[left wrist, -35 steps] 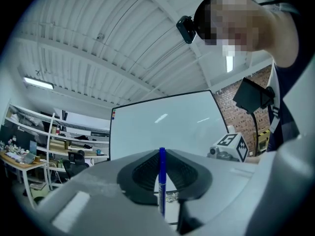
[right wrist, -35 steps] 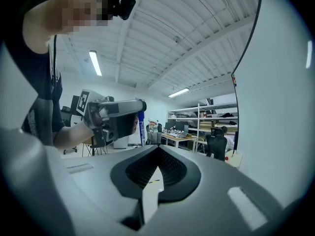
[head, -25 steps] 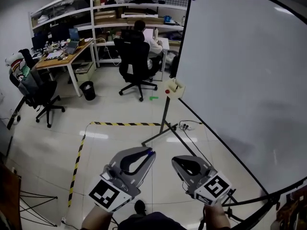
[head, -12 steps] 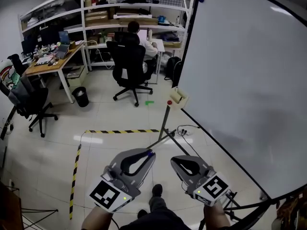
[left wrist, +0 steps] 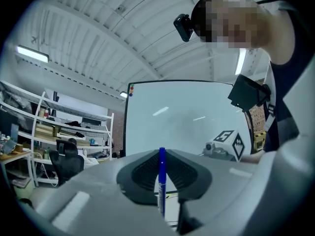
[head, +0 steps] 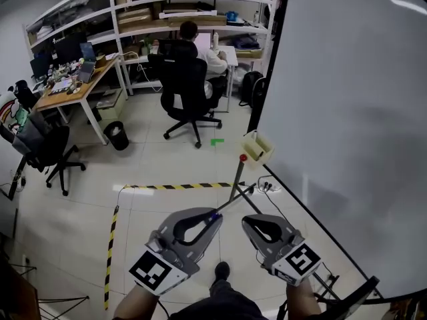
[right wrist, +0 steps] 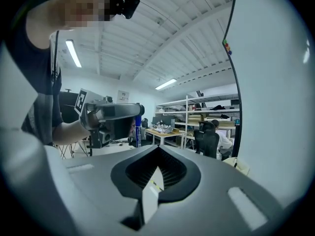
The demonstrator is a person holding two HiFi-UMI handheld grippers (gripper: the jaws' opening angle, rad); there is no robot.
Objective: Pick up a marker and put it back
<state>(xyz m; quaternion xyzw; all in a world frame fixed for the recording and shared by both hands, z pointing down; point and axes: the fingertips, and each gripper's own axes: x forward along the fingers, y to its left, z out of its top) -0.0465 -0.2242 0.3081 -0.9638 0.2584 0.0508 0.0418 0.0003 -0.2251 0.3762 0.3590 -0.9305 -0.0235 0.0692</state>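
Squarely, marker (left wrist: pixel 162 178) inside left gripper (left wrist: pixel 162 151)

Left gripper (head: pixel 212 214) and right gripper (head: pixel 248 220): matching light-grey moulded shells. On each, the two fingers curve round a teardrop-shaped opening. Inner pads (right wrist: pixel 170 172) are black and finely ribbed. At the rear of the left one is a white cube (head: pixel 155 272) printed with black square markers. The right one carries a like cube, different pattern.

Person: dark short-sleeved top (left wrist: pixel 288 77) with a thin cord (right wrist: pixel 57 58) running down its front. Small black head camera (left wrist: pixel 183 27) at the brow. Dark trousers (head: pixel 213 307), dark shoe (head: pixel 222 270).
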